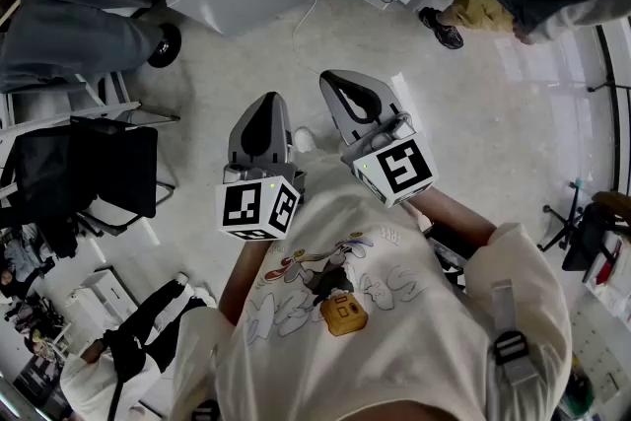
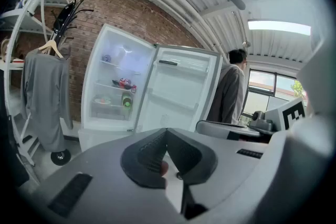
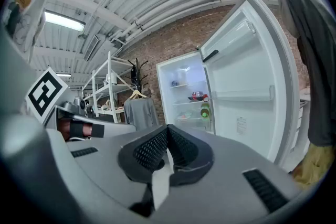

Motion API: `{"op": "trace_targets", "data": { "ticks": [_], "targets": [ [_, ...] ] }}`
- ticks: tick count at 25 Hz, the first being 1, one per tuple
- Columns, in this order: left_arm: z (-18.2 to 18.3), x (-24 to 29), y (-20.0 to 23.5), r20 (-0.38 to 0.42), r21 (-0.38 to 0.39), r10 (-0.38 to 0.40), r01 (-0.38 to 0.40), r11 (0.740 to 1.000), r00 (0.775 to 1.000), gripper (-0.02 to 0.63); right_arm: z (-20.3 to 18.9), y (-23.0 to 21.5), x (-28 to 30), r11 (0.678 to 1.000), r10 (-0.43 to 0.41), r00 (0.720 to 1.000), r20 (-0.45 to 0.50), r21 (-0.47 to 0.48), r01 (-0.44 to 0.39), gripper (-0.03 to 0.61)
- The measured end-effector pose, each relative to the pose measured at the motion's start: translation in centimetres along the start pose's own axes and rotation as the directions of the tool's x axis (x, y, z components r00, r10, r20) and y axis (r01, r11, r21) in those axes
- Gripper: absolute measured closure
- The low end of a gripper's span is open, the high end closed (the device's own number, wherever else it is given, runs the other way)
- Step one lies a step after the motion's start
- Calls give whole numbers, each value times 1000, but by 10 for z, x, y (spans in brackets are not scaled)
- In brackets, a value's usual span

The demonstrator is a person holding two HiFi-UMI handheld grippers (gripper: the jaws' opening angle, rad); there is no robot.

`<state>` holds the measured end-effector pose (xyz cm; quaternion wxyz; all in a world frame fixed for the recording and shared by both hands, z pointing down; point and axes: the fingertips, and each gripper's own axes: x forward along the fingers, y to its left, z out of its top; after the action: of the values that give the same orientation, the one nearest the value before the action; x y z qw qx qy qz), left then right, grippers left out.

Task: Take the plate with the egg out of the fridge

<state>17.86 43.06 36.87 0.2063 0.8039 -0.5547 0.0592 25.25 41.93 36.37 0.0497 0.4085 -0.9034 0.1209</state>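
Plate (image 2: 101, 101) on lower shelf of fridge (image 2: 92, 84), door (image 2: 178, 92) open, plate at 10 o'clock from left gripper (image 2: 167, 134), well apart, 2 grippers side by side, left clenched empty, right gripper (image 3: 168, 131) clenched empty.

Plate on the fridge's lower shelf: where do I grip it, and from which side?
Judging from afar, take the plate by its front rim, coming straight in through the open front of the fridge: it lies flat inside, with walls on either side.
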Motion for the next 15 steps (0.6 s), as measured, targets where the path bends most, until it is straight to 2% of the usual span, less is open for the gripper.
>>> {"op": "trace_targets", "data": {
  "ticks": [10,15],
  "targets": [
    [-10,-4,-8,-6,1,23,-23,1000,1000,604,-1,-5,-10,1000,18,1000,-5,9,-18,574],
    [-11,-6,-12,-5,5,25,-25,1000,1000,604,-2,-6,-18,998,29,1000,10,48,-30,574]
  ]
}}
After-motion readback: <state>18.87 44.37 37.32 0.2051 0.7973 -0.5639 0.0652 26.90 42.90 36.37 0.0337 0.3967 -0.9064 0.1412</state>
